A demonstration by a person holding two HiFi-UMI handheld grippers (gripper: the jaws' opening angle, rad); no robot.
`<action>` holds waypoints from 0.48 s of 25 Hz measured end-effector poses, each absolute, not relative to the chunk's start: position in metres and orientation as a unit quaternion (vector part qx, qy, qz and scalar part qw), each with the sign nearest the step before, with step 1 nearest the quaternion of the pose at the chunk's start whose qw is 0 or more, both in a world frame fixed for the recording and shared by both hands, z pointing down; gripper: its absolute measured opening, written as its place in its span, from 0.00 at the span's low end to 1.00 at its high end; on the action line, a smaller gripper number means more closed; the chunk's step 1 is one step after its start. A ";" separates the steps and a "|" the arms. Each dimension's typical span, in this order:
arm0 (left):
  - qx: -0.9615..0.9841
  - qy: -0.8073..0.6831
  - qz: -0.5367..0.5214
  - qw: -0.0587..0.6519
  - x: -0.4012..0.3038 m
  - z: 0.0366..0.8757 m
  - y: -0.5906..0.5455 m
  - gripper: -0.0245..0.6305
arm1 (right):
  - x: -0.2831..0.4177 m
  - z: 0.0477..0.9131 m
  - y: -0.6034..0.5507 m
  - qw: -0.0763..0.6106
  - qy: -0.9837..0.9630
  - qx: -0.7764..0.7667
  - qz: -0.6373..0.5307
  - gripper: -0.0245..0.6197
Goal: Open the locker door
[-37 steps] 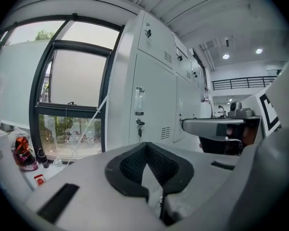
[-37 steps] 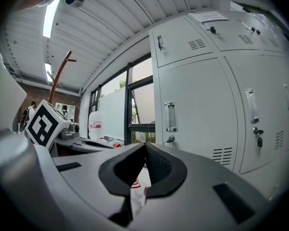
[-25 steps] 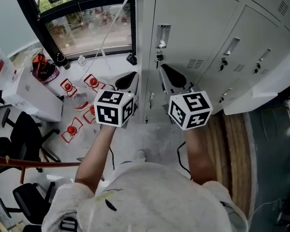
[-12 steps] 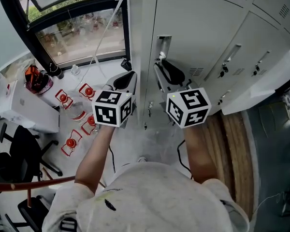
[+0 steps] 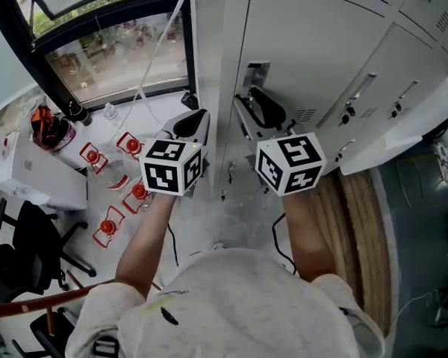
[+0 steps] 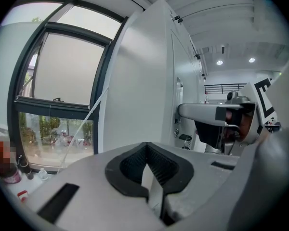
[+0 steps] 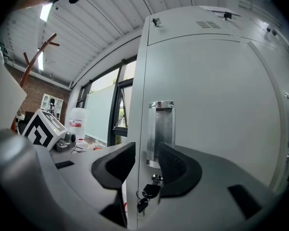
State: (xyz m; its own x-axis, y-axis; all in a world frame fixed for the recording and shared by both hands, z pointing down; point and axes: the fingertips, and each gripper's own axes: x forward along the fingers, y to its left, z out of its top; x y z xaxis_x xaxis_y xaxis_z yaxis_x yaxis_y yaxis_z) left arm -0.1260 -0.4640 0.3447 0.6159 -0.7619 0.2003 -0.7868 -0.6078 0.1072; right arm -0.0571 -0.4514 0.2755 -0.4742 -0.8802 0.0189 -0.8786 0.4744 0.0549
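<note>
The grey locker door (image 5: 313, 43) fills the upper right of the head view, with its recessed metal handle (image 5: 255, 74) near the left edge. My right gripper (image 5: 258, 112) sits just below that handle. In the right gripper view the handle (image 7: 161, 129) and the door's edge, with a key (image 7: 147, 192) hanging from the lock, stand between the jaws of my right gripper (image 7: 147, 154). Those jaws are opening, and a gap shows beside the left pad. My left gripper (image 5: 194, 123) hovers left of the lockers, shut and empty (image 6: 146, 148).
A large window (image 5: 112, 43) is at the upper left. Below it on the floor stand red-capped items (image 5: 93, 155), a white box (image 5: 37, 177) and a black office chair (image 5: 22, 245). More lockers (image 5: 403, 73) continue to the right, above wooden planks (image 5: 358, 230).
My right gripper has crept up towards the door handle. The left gripper has kept its place, and the view has drifted slightly.
</note>
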 end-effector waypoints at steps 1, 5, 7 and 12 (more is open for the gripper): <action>0.894 -0.433 0.067 0.093 -0.126 0.345 -0.465 0.05 | -0.058 0.275 -0.453 0.022 -0.859 0.511 -0.019 0.24; 0.893 -0.436 0.067 0.095 -0.130 0.346 -0.467 0.05 | -0.063 0.274 -0.456 0.023 -0.860 0.509 -0.021 0.24; 0.892 -0.437 0.068 0.095 -0.130 0.346 -0.467 0.05 | -0.064 0.275 -0.458 0.023 -0.861 0.508 -0.020 0.25; 0.891 -0.439 0.070 0.094 -0.132 0.347 -0.467 0.05 | -0.064 0.275 -0.460 0.018 -0.862 0.506 -0.016 0.27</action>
